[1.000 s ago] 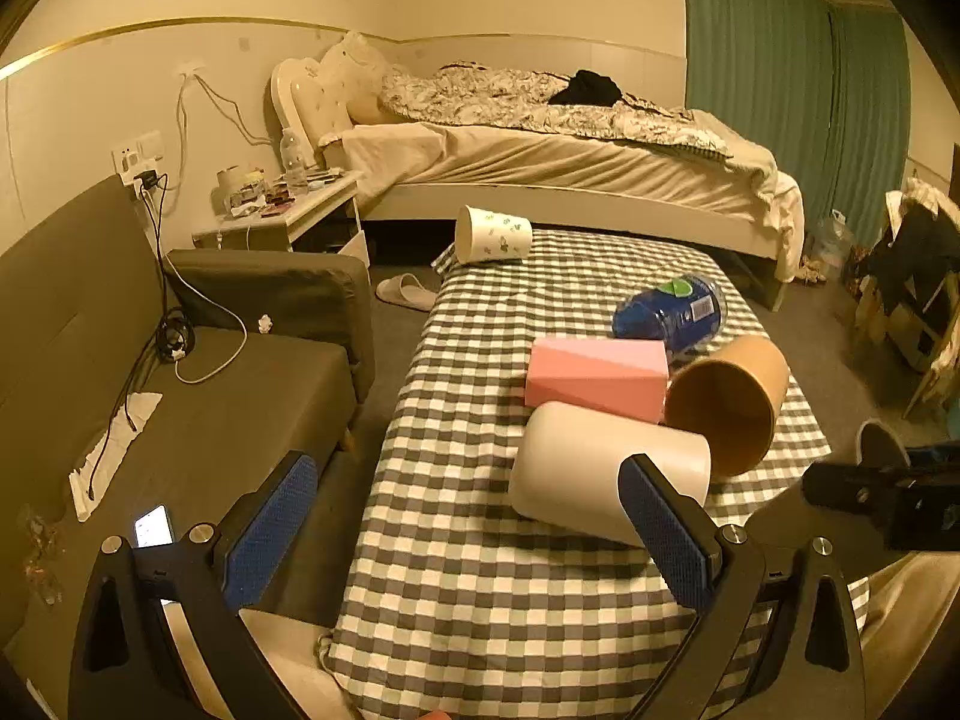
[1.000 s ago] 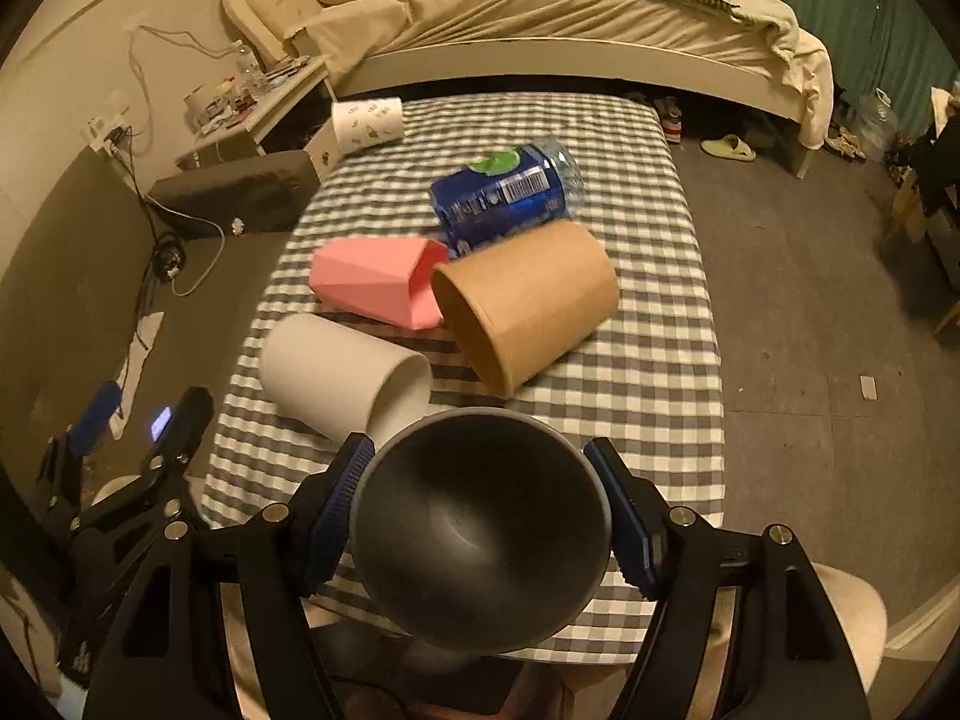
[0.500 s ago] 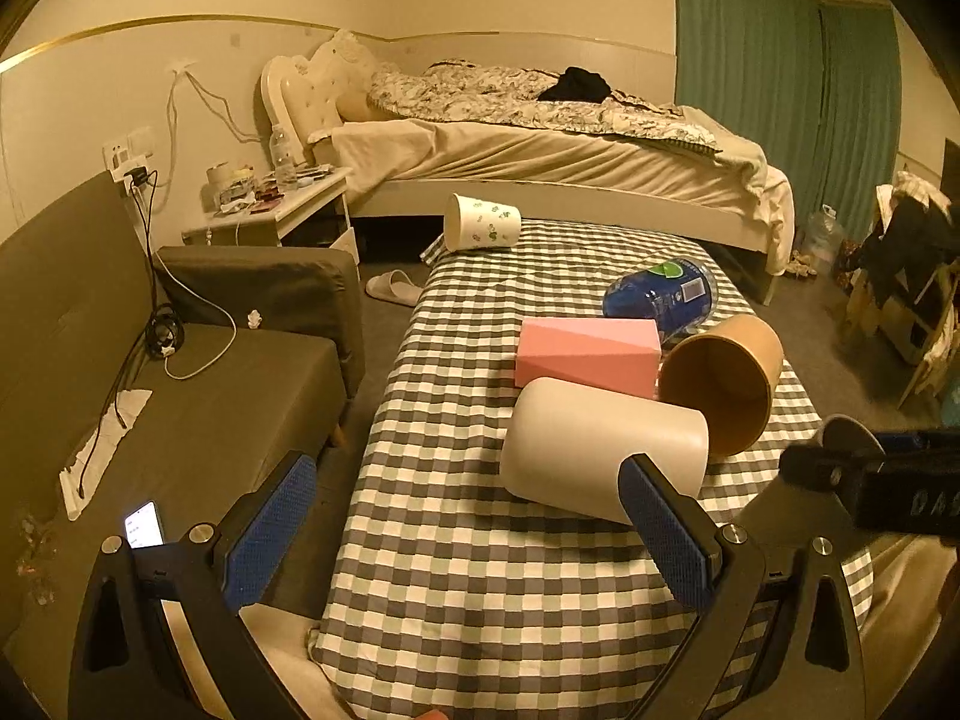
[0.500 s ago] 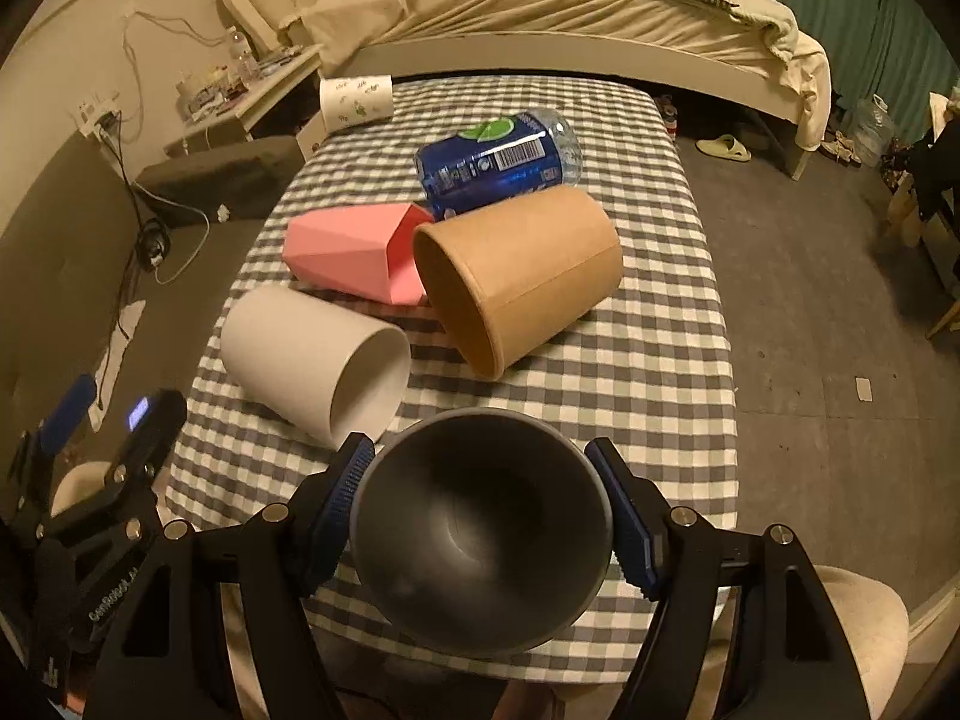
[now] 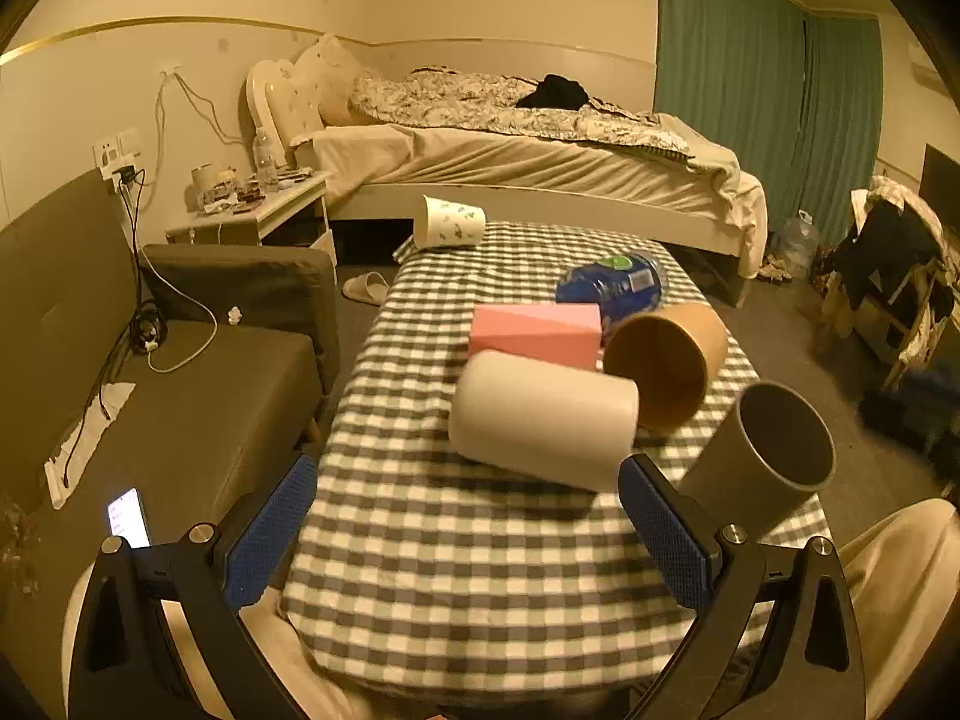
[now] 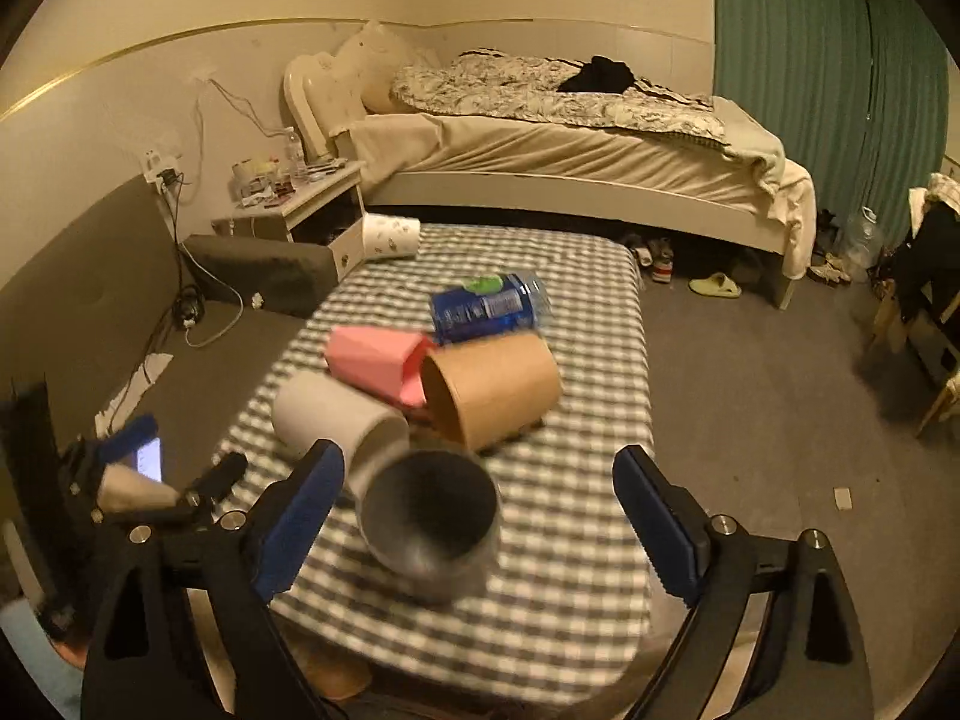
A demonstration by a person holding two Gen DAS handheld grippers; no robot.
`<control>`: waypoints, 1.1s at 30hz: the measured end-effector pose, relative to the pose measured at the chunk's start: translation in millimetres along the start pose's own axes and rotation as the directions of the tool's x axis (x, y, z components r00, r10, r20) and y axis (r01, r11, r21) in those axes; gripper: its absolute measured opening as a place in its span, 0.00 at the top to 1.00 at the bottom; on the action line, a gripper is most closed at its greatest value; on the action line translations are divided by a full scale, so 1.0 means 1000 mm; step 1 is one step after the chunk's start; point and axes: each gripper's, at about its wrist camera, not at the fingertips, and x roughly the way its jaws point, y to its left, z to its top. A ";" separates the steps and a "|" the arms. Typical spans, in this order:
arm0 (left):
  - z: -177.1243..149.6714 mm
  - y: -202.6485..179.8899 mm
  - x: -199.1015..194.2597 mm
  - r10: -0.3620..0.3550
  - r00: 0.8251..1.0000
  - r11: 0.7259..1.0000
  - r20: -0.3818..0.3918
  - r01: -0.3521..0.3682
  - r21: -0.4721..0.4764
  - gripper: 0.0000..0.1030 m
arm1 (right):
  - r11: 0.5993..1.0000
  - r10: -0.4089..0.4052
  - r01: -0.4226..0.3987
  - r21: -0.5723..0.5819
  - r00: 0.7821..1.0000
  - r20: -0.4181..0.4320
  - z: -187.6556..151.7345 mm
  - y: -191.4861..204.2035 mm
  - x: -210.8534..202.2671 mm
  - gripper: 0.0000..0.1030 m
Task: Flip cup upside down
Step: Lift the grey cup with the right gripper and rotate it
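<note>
A dark grey cup (image 6: pixel 429 519) lies tilted on the checked tablecloth (image 6: pixel 576 516) near the front edge, mouth toward the right wrist camera, blurred. It also shows in the left wrist view (image 5: pixel 762 456), mouth up and to the right. My right gripper (image 6: pixel 480 516) is open, its blue pads wide apart on either side of the cup and not touching it. My left gripper (image 5: pixel 468 534) is open and empty above the front of the table. A white cup (image 5: pixel 543 420), a brown cup (image 5: pixel 663 363), a pink cup (image 5: pixel 534 327) and a patterned white cup (image 5: pixel 449 222) lie on their sides.
A blue bottle (image 5: pixel 609 285) lies behind the pink cup. A grey sofa (image 5: pixel 180 396) with a phone (image 5: pixel 127 517) and cables stands left of the table. A bed (image 5: pixel 540 162) and nightstand (image 5: pixel 258 216) stand behind. Open floor (image 6: pixel 780 396) lies to the right.
My right gripper has opened and let go of the grey cup, which now rests tilted on the table. The right wrist view has tipped up. The left gripper has drifted slightly.
</note>
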 end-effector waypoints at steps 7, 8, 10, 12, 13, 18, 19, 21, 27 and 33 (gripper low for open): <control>-0.009 -0.011 0.006 0.023 0.999 0.999 -0.026 -0.022 0.037 0.00 | 0.996 0.032 -0.020 0.092 0.991 -0.130 -0.060 -0.010 0.043 0.11; -0.010 -0.012 0.008 0.024 0.999 0.999 -0.028 -0.023 0.043 0.00 | 0.996 0.029 -0.017 0.083 0.990 -0.140 -0.064 -0.009 0.048 0.11; -0.011 -0.013 0.010 0.024 0.999 0.999 -0.030 -0.023 0.049 0.00 | 0.998 0.026 -0.016 0.066 0.989 -0.145 -0.066 -0.006 0.058 0.11; -0.010 -0.014 0.013 0.027 0.999 0.998 -0.032 -0.025 0.053 0.00 | 0.998 0.032 -0.024 0.060 0.991 -0.129 -0.063 -0.004 0.065 0.11; -0.010 -0.014 0.015 0.029 0.999 0.998 -0.034 -0.027 0.053 0.00 | 0.998 0.032 -0.025 0.058 0.992 -0.125 -0.063 -0.003 0.067 0.11; -0.010 -0.009 0.022 0.032 0.998 0.999 -0.045 -0.030 0.042 0.00 | 0.998 0.050 -0.046 0.043 0.993 -0.103 -0.055 0.005 0.081 0.14; -0.010 -0.008 0.023 0.032 0.998 0.999 -0.046 -0.031 0.039 0.00 | 0.998 0.052 -0.048 0.037 0.994 -0.096 -0.053 0.007 0.083 0.16; -0.010 -0.005 0.024 0.034 0.998 0.999 -0.048 -0.032 0.033 0.00 | 0.998 0.054 -0.052 0.019 0.995 -0.089 -0.049 0.012 0.087 0.18; -0.010 0.004 0.030 0.041 0.997 0.999 -0.065 -0.040 0.008 0.00 | 0.998 0.055 -0.056 -0.017 0.994 -0.099 -0.040 0.022 0.107 0.21; -0.009 0.011 0.035 0.044 0.996 0.999 -0.075 -0.046 -0.017 0.00 | 0.997 0.036 -0.043 -0.065 0.994 -0.106 -0.036 0.030 0.114 0.31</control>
